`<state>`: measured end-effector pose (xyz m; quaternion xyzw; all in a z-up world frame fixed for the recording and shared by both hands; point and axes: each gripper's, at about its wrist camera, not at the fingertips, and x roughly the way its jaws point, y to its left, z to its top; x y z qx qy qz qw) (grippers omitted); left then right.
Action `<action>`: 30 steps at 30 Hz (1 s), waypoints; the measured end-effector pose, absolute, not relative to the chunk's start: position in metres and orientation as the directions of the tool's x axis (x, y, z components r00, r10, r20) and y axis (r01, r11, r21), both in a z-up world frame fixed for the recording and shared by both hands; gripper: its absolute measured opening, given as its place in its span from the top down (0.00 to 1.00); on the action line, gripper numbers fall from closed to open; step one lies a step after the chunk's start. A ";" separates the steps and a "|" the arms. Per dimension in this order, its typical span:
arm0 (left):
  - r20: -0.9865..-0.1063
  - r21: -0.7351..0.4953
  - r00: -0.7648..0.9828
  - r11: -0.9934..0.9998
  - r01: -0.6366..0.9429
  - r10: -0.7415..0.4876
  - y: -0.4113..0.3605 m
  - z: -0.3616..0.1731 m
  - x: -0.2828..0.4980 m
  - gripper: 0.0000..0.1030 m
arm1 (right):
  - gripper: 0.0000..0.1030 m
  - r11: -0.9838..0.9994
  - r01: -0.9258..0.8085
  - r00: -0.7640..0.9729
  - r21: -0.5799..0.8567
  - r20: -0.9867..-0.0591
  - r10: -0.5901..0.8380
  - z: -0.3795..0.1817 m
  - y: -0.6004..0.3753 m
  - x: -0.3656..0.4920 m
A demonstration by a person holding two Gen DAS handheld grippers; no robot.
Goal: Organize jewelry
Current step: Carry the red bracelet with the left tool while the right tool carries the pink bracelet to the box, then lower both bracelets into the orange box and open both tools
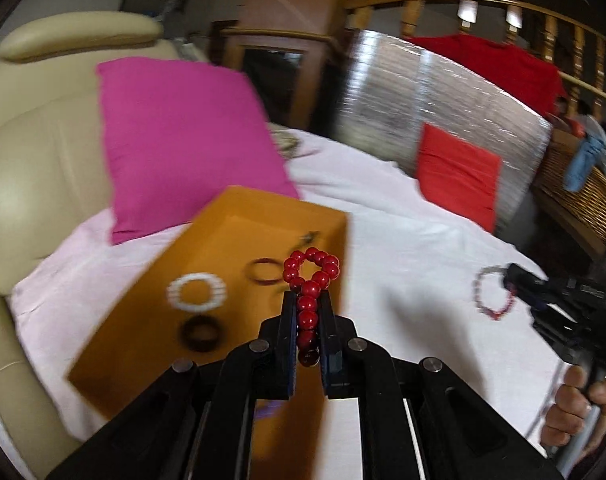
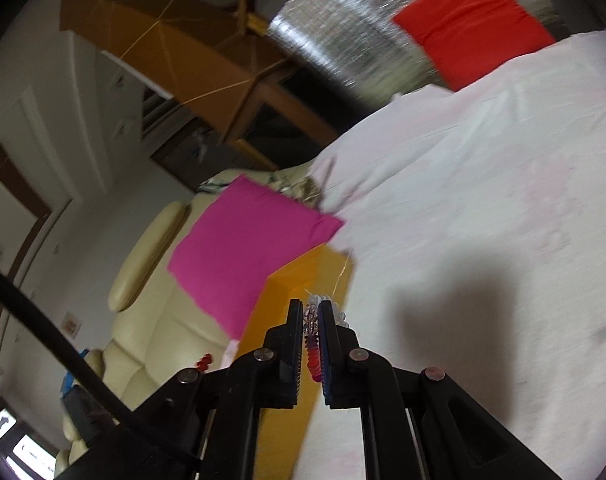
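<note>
My left gripper (image 1: pixel 307 300) is shut on a red bead bracelet (image 1: pixel 311 276), held above the right edge of an orange tray (image 1: pixel 151 320). In the tray lie a white bead bracelet (image 1: pixel 197 292), a dark ring band (image 1: pixel 201 334) and a thin dark-red bangle (image 1: pixel 263 272). My right gripper (image 2: pixel 311 308) is shut on a clear, pink and red bead bracelet (image 2: pixel 313 344), above the tray's edge (image 2: pixel 287 360). It shows in the left wrist view (image 1: pixel 511 280) at the right, with the bracelet (image 1: pixel 489 292) hanging from it.
The tray lies on a white sheet (image 1: pixel 415 264) over a bed. A magenta pillow (image 1: pixel 183 136) leans on a cream sofa (image 1: pixel 35 152) at the left. A red cushion (image 1: pixel 459 172) sits against a silver foil panel (image 1: pixel 443 92). A wicker basket (image 1: pixel 579 196) stands at the right.
</note>
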<state>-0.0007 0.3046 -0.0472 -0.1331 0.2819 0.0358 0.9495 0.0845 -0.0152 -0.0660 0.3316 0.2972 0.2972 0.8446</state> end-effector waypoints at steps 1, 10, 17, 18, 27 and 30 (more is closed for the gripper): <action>-0.553 -0.222 0.833 0.959 -0.175 0.024 0.314 -0.049 -0.002 0.91 | 0.92 0.597 -0.318 0.636 0.737 -0.301 0.711 -0.065 -0.008 0.083; -0.571 -0.173 0.810 0.944 -0.280 0.136 0.351 -0.061 -0.016 0.91 | 0.92 0.548 -0.399 0.520 0.735 -0.311 0.795 -0.065 0.073 0.070; -0.606 -0.152 0.782 0.943 -0.294 0.146 0.362 -0.070 -0.015 0.91 | 0.92 0.541 -0.408 0.474 0.735 -0.336 0.814 -0.066 0.119 0.075; -0.611 -0.150 0.778 0.944 -0.294 0.145 0.363 -0.071 -0.014 0.91 | 0.92 0.546 -0.415 0.467 0.728 -0.345 0.814 -0.066 0.127 0.076; -0.646 -0.137 0.748 0.941 -0.309 0.152 0.372 -0.079 -0.010 0.91 | 0.92 0.572 -0.436 0.444 0.695 -0.386 0.808 -0.061 0.164 0.077; -0.658 -0.125 0.737 0.943 -0.308 0.153 0.372 -0.082 -0.008 0.91 | 0.92 0.584 -0.433 0.440 0.687 -0.404 0.802 -0.063 0.171 0.078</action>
